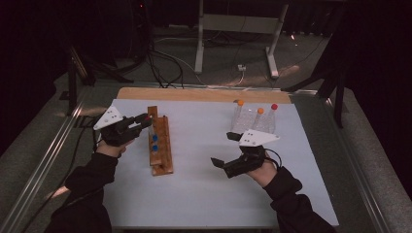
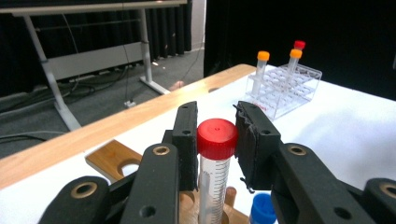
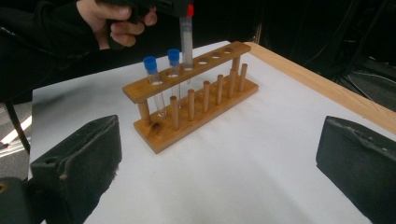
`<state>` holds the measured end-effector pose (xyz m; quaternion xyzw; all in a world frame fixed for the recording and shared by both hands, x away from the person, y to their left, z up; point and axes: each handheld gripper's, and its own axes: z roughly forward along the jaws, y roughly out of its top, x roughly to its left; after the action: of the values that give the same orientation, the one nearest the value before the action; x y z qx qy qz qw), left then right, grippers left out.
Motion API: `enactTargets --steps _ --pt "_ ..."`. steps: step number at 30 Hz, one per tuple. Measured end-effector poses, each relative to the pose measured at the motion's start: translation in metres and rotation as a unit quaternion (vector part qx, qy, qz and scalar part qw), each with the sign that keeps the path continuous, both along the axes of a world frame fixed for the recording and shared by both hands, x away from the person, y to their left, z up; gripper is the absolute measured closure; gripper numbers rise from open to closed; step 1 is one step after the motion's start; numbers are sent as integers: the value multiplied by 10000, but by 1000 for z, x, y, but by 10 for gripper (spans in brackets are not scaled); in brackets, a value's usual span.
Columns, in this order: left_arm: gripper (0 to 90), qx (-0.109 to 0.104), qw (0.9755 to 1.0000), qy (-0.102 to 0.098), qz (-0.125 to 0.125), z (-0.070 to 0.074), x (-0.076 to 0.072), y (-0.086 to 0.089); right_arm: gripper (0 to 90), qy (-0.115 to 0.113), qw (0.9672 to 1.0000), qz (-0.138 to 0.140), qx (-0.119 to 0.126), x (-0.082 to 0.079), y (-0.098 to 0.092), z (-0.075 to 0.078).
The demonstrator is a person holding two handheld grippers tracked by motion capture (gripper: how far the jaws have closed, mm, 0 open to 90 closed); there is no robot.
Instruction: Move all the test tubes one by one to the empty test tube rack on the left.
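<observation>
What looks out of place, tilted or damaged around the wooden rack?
Nothing stands out. The wooden rack stands level, two blue-capped tubes sit upright in it, and the left tool holds a red-capped tube upright, its lower end in a hole.

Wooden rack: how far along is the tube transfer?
Done: two blue-capped tubes stand in the wooden rack. In hand: the left gripper is shut on a red-capped tube, its bottom entering the third hole. Left: three capped tubes in the clear plastic rack. The right gripper waits open.
</observation>
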<state>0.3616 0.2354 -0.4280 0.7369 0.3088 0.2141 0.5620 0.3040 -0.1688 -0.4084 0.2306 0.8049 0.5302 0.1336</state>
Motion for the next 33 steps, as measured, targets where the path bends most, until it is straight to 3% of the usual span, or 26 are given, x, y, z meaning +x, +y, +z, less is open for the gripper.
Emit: enactTargets --steps 9,20,33 --pt "718 109 9998 154 -31 -16 0 -4 1 -5 10000 -5 -16 0 0 0" --pt "718 124 9997 201 7 -28 0 -6 1 -3 10000 1 -21 0 -1 0" --pt "707 57 9995 311 77 -26 2 -3 1 -13 10000 -4 3 0 -2 2"
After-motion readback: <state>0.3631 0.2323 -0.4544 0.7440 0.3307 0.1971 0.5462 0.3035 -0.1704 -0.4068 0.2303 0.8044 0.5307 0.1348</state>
